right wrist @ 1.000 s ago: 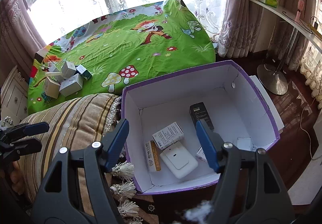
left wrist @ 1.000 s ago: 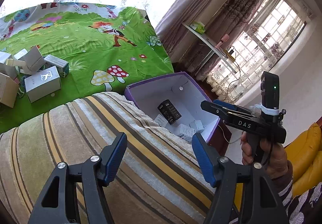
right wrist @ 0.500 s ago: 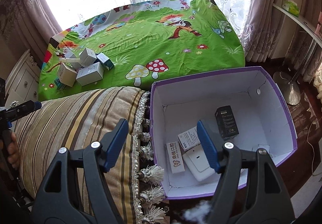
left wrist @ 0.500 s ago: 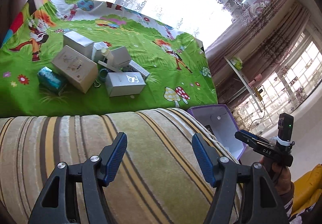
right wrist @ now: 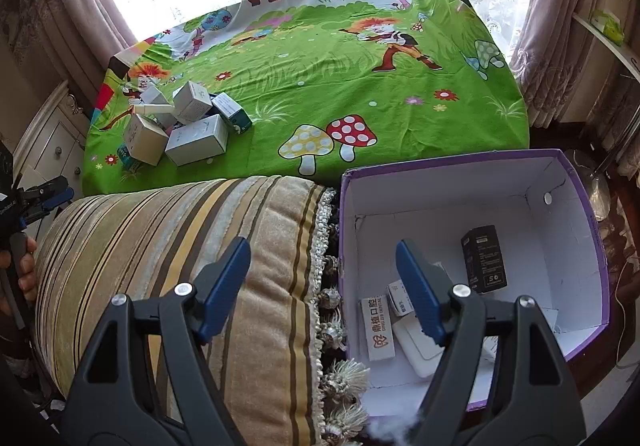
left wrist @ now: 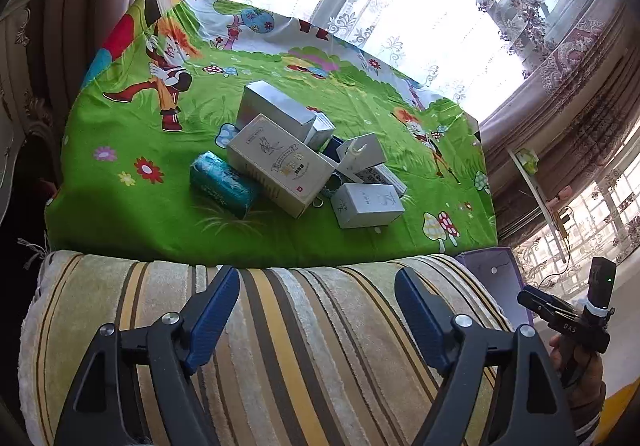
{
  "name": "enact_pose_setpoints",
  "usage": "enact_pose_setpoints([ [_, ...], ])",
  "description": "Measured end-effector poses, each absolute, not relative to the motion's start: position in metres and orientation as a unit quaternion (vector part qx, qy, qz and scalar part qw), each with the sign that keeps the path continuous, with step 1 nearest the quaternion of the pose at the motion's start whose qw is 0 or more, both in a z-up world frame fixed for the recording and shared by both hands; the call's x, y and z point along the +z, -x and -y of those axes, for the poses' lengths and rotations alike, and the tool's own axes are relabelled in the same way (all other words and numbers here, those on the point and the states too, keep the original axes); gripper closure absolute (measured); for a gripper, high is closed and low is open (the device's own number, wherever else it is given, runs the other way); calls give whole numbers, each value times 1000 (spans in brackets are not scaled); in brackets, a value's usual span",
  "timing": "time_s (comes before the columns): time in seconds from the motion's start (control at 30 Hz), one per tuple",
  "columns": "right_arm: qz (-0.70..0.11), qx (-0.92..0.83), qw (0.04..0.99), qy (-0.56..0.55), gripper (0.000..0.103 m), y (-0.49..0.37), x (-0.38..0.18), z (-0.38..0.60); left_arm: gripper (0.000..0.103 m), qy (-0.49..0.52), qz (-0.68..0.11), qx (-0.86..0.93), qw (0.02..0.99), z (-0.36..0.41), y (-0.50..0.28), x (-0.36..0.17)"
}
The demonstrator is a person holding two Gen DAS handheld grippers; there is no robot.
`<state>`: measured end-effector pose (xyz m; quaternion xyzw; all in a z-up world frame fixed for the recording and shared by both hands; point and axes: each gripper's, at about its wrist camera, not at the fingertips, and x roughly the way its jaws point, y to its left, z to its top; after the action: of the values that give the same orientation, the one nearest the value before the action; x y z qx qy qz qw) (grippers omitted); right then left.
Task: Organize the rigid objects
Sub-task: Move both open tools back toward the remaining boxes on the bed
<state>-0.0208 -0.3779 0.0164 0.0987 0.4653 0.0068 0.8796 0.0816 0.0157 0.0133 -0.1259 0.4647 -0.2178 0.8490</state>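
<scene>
Left wrist view is looking over a striped cushion (left wrist: 280, 334) toward a table covered by a green cartoon cloth (left wrist: 132, 205). The left gripper (left wrist: 316, 318) is hovering above the cushion with its jaws released and nothing between the blue pads. A pile of boxes (left wrist: 308, 161) is lying near the middle of the cloth: a long cream box with a printed label (left wrist: 280, 165) is leaning across the others, a silver-grey box (left wrist: 276, 109) is sitting behind it, a white box (left wrist: 366, 203) is resting at the near right edge of the pile, and a teal wrapped packet (left wrist: 224, 183) is touching the cream box on its left side. At the right edge, the right gripper (left wrist: 560, 316) is showing in a hand.

Right wrist view is showing that gripper (right wrist: 324, 282) with its jaws also released and empty, straddling the cushion's tasselled edge and a purple cardboard box (right wrist: 588, 221). Inside it, a black carton (right wrist: 484, 264), a narrow white carton with red lettering (right wrist: 378, 328) and a flat white device (right wrist: 416, 344) are lying on the white floor.
</scene>
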Motion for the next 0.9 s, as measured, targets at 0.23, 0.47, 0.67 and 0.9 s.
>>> enact_pose_setpoints([
  [0.23, -464, 31, 883, -70, 25, -7, 23, 351, 11, 32, -471, -216, 855, 1, -111, 12],
  [0.47, -457, 58, 887, -35, 21, -44, 29, 320, 0, -81, -454, -220, 859, 28, -144, 12],
  [0.67, -458, 85, 885, 5, 20, -76, 27, 290, 0, -126, -454, -235, 850, 43, -171, 4],
  [0.9, -463, 112, 878, 34, 19, -117, 17, 262, 0, -147, -465, -245, 838, 53, -193, -9],
])
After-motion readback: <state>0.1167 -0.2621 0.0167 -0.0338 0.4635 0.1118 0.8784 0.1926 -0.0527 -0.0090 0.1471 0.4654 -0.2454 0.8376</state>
